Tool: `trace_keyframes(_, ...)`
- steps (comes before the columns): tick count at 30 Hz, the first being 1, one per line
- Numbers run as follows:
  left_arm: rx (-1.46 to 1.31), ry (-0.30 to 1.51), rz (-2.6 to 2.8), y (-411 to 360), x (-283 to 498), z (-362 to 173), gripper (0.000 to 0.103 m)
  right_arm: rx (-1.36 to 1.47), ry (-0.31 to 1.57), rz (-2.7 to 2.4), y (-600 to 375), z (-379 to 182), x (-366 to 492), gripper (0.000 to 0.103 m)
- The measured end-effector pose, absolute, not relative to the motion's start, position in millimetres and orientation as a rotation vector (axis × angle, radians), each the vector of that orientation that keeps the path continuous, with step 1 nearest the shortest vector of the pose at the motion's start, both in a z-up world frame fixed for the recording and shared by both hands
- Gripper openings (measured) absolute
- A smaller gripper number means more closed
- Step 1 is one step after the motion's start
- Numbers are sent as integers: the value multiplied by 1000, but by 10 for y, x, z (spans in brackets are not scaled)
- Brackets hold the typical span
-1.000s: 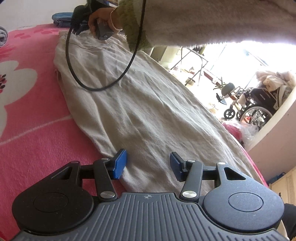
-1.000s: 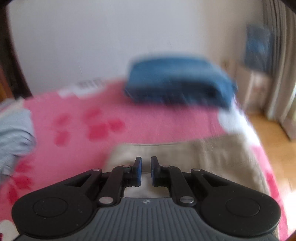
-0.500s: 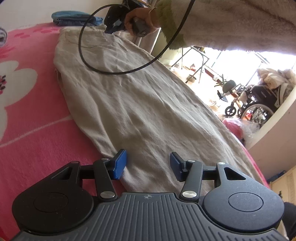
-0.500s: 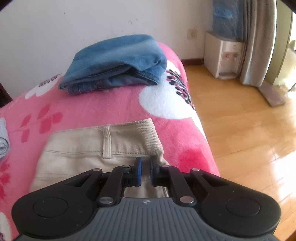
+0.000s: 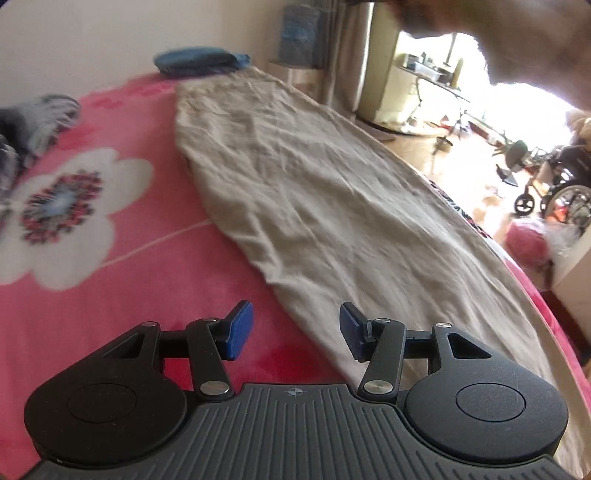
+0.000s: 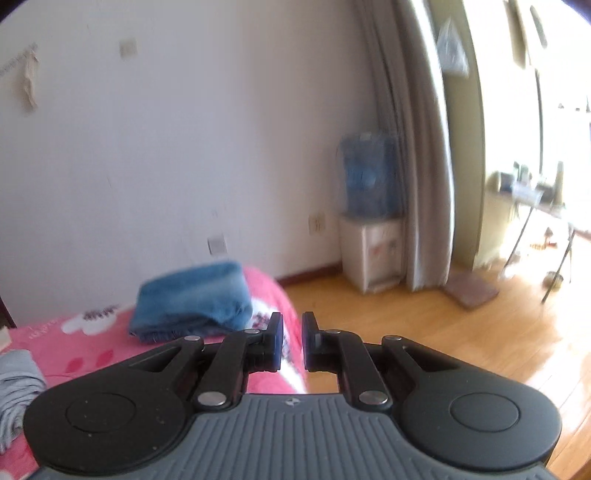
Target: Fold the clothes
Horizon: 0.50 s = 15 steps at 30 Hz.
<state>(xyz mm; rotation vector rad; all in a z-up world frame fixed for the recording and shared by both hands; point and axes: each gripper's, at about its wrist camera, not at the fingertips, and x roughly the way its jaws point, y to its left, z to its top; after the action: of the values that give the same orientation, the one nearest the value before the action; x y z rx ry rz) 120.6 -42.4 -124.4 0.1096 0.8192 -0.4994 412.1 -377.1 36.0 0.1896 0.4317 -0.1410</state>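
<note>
Left gripper (image 5: 291, 328) half-open, empty, above beige trousers (image 5: 332, 199) — right gripper (image 6: 292, 341) barely parted, empty.

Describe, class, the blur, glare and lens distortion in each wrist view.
Left wrist view: fisheye curves the long beige trousers; the window area at right is blown out; a blurred sleeve crosses the top. Right wrist view: motion blur softens the folded blue jeans and blue water dispenser; sunlight glares off the wooden floor.
</note>
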Motion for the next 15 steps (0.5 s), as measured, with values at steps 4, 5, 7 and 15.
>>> trace_keyframes(4, 162, 745, -476, -496, 875, -955, 52, 244, 398, 12, -3980, 787, 2999, 11)
trace_keyframes(5, 170, 739, -483, -528, 802, -898, 52, 261, 414, 76, -4015, 863, 2667, 11)
trace_keyframes(7, 199, 743, -521, -629, 667, -829, 52, 278, 451, 197, -4055, 1008, 1977, 12)
trace_keyframes(15, 367, 762, -539, -1061, 594, -986, 52, -1, 764, 343, -3203, 344, 58, 16)
